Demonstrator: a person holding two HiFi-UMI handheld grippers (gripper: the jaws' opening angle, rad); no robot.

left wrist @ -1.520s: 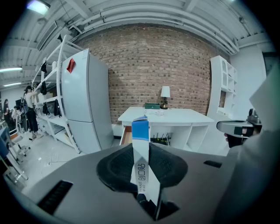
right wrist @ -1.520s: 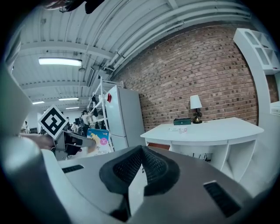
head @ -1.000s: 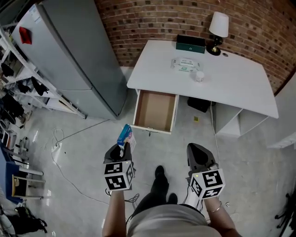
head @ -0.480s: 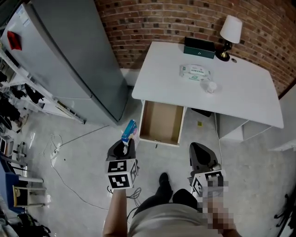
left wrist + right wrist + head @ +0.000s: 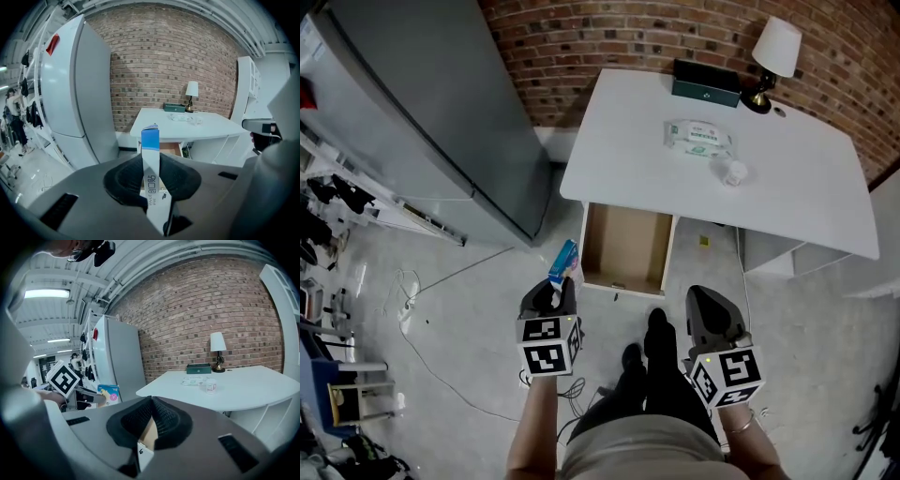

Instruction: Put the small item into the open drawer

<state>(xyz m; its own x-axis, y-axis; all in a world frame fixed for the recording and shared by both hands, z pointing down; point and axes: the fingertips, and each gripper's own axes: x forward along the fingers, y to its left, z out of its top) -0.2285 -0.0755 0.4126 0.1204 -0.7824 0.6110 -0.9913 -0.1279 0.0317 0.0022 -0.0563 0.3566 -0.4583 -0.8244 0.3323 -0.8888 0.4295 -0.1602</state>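
Note:
A small blue and white box (image 5: 563, 263) stands upright between the jaws of my left gripper (image 5: 551, 292), which is shut on it. In the left gripper view the box (image 5: 150, 140) rises between the pads of this gripper (image 5: 152, 176), its blue end on top. The box hangs just off the front left corner of the open drawer (image 5: 623, 281), a brown, empty tray pulled out from under the white desk (image 5: 787, 197). My right gripper (image 5: 705, 305) hovers to the right of the drawer front, pads together and empty (image 5: 151, 408).
On the desk are a lamp (image 5: 773, 52), a dark green box (image 5: 706, 82), a pack of wipes (image 5: 700, 137) and a small white jar (image 5: 732, 172). A grey fridge (image 5: 441, 112) stands left of the desk. A cable (image 5: 422, 309) lies on the floor at left.
The person has stepped toward the desk, so the drawer now lies closer to both grippers. The left gripper still holds the box at the drawer's left front corner.

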